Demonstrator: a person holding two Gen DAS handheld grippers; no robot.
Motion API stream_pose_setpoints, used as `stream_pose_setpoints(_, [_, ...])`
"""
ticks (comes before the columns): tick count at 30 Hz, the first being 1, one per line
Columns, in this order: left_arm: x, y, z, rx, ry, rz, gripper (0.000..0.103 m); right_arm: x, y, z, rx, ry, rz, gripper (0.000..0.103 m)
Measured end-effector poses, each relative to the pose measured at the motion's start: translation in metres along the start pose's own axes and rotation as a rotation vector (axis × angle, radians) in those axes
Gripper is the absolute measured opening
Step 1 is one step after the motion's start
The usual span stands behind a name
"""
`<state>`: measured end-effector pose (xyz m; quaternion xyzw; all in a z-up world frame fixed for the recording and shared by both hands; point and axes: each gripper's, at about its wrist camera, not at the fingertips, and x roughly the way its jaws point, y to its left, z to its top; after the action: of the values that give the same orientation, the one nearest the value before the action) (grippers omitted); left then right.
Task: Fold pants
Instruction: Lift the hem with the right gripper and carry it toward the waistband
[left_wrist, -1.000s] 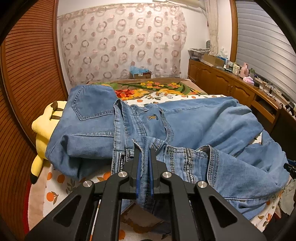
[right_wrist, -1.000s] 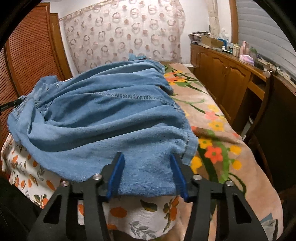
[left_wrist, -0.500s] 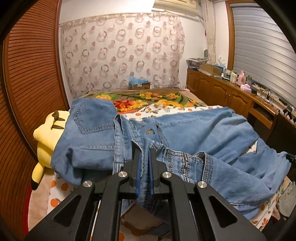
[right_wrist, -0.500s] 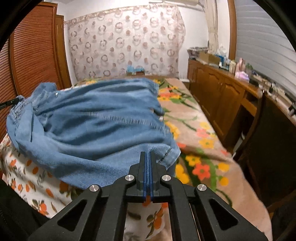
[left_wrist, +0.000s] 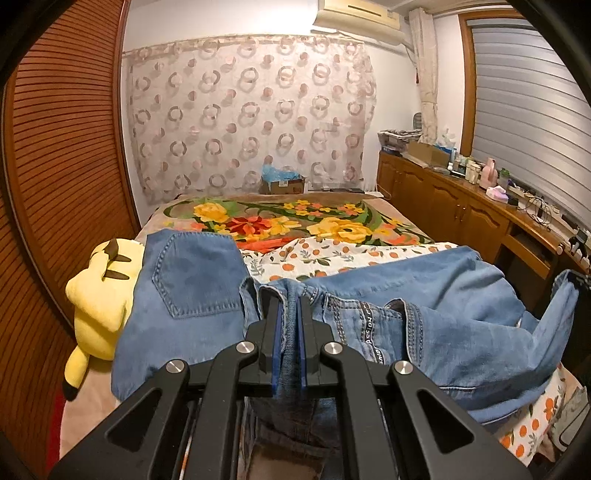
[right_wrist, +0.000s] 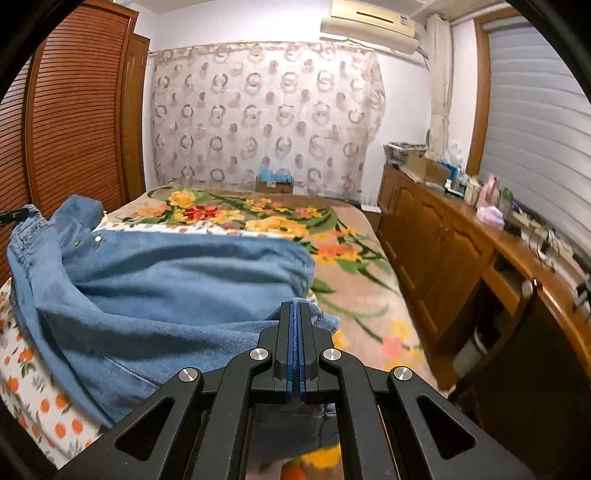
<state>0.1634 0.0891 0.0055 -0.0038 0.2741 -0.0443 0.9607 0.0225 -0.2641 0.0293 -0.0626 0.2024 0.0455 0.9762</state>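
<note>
Over the bed (left_wrist: 332, 210), both claws clenched on jeans (left_wrist: 461, 295), now higher than before.

Before you, a bed (left_wrist: 399, 225) under a floral blanket (left_wrist: 280, 218) and an orange-print sheet (left_wrist: 332, 258). A yellow plush toy (left_wrist: 99, 295) lies at its left edge, beside slatted wooden doors (left_wrist: 66, 155). A ring-patterned curtain (left_wrist: 243, 122) fills the back wall, an air conditioner (left_wrist: 358, 14) at upper right. A cluttered wooden desk (right_wrist: 454, 236) runs down the right of the frame.
</note>
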Motion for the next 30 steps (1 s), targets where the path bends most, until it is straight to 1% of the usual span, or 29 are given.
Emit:
stream_pose_setpoints(5, [0.028,0.005,0.015,0.003,0.027,0.001,0.008,0.033,0.004,0.012,-0.027,-0.005,-0.005,0.001])
stream_pose_setpoints(8, [0.048,0.01,0.021,0.002,0.052,0.002,0.008,0.055,0.002,0.015,-0.046,0.009,-0.009,0.001])
stream_pose_setpoints(14, [0.083,0.015,0.02,-0.01,0.116,-0.002,0.008,0.115,0.014,0.017,-0.071,0.085,-0.006,0.001])
stream_pose_setpoints(19, [0.089,0.013,0.016,-0.005,0.153,-0.017,0.009,0.159,0.024,-0.002,-0.074,0.17,0.025,0.001])
stream_pose_setpoints(20, [0.088,0.014,0.016,-0.006,0.159,-0.016,0.011,0.163,0.026,-0.005,-0.08,0.181,0.028,0.001])
stream_pose_setpoints(22, [0.084,0.017,0.015,-0.013,0.169,-0.019,0.02,0.169,0.03,-0.013,-0.089,0.202,0.034,0.001])
stream_pose_setpoints(23, [0.082,0.018,0.016,-0.016,0.169,-0.022,0.023,0.171,0.031,-0.016,-0.09,0.21,0.034,0.001])
stream_pose_setpoints(24, [0.077,0.02,0.015,-0.018,0.167,-0.024,0.031,0.173,0.031,-0.015,-0.09,0.215,0.033,0.001])
stream_pose_setpoints(25, [0.071,0.021,0.016,-0.016,0.159,-0.029,0.041,0.173,0.031,-0.016,-0.089,0.218,0.033,0.001])
stream_pose_setpoints(26, [0.067,0.022,0.016,-0.015,0.151,-0.032,0.045,0.174,0.032,-0.016,-0.089,0.222,0.032,0.001])
stream_pose_setpoints(28, [0.059,0.024,0.016,-0.012,0.141,-0.034,0.05,0.172,0.032,-0.011,-0.095,0.227,0.028,0.001])
stream_pose_setpoints(30, [0.054,0.025,0.014,-0.013,0.136,-0.035,0.054,0.169,0.028,0.006,-0.102,0.233,0.025,0.001])
